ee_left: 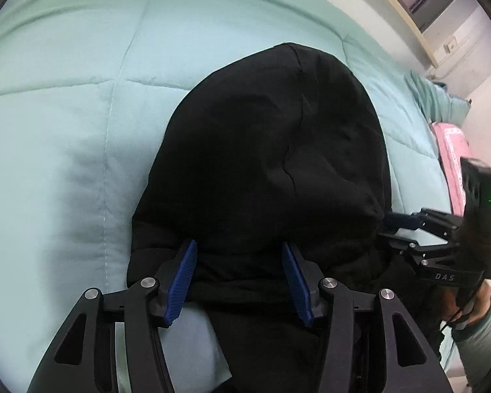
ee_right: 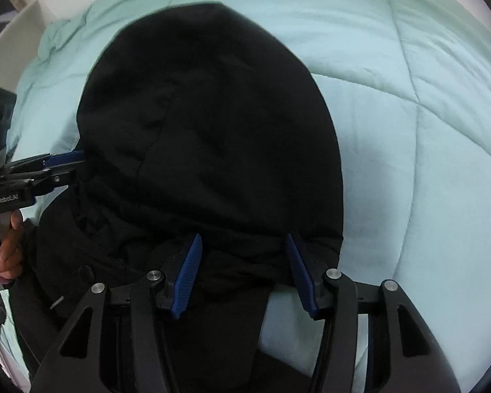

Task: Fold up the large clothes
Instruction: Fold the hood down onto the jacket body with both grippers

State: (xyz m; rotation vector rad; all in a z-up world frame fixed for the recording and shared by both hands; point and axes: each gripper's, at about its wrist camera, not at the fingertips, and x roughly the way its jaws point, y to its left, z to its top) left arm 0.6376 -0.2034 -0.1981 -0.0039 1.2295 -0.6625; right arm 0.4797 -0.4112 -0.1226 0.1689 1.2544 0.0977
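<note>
A black hooded garment (ee_left: 265,150) is lying on a pale green quilt (ee_left: 65,104), its hood pointing toward twelve o'clock. The left gripper (ee_left: 239,278) is hovering over the garment's near edge, jaws standing apart and pressing nothing. The right gripper (ee_right: 242,275) is doing likewise, jaws parted above the cloth. A pink item (ee_left: 450,150) is lying at three o'clock.

Soft even daylight; fisheye edges vignetted; right view slightly blurred.

left wrist: steep down, close | right wrist: same | shared: black hood (ee_left: 265,150)
</note>
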